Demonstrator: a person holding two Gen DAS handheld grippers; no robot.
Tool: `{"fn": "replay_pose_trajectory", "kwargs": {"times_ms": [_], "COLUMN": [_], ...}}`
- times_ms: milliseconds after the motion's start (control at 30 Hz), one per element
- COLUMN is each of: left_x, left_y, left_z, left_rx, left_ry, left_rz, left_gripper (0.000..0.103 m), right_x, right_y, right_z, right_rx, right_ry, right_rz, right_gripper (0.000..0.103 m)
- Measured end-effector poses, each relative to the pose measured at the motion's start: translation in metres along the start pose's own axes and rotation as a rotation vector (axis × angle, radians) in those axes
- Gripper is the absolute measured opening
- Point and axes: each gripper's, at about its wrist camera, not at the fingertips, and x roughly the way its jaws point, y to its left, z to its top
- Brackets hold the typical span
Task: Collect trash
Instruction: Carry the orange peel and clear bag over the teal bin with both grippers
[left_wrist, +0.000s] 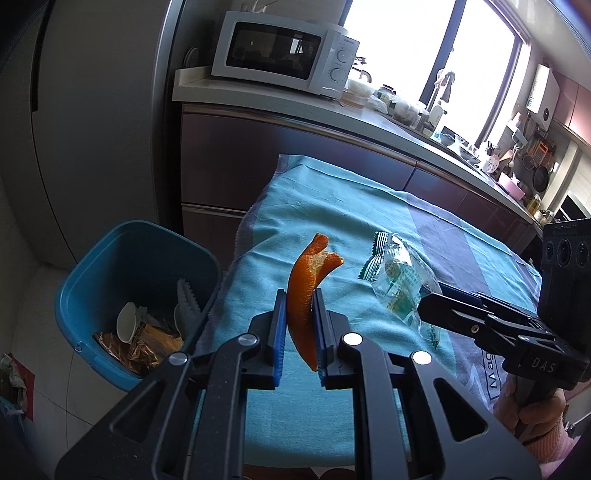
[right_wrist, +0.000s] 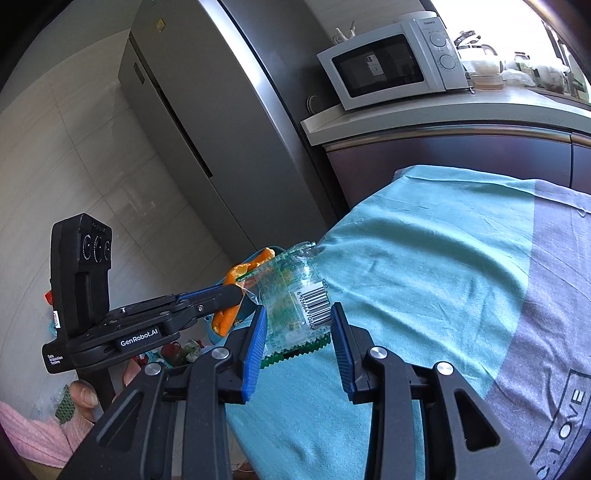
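Note:
My left gripper (left_wrist: 300, 304) is shut on a long orange peel (left_wrist: 304, 291) and holds it above the teal cloth. The peel also shows in the right wrist view (right_wrist: 226, 319), pinched by the left gripper (right_wrist: 236, 291). A clear plastic wrapper with green print and a barcode (right_wrist: 295, 306) lies on the cloth between my right gripper's open jaws (right_wrist: 298, 321). In the left wrist view the wrapper (left_wrist: 399, 280) lies right of the peel, with the right gripper (left_wrist: 424, 310) at its near edge.
A blue trash bin (left_wrist: 140, 295) with wrappers and scraps inside stands on the floor left of the cloth-covered table (left_wrist: 369, 206). A kitchen counter with a white microwave (left_wrist: 284, 51) runs behind. A grey fridge (right_wrist: 207, 122) stands at the left.

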Motion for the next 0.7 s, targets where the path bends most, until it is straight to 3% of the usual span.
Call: {"fn": "replay_pose_trajectory", "kwargs": {"times_ms": [700], "left_x": [-0.008], "left_y": [0.032], "left_z": [0.003], "left_rx": [-0.053], "left_ry": [-0.022], "left_rz": [0.045], "left_gripper": [0.014], "right_x": [0.03], "right_y": [0.021], "right_z": [0.012], "right_rx": [-0.053], "right_ry": [0.042], "right_rz": [0.038], "right_gripper": [0.033]}}
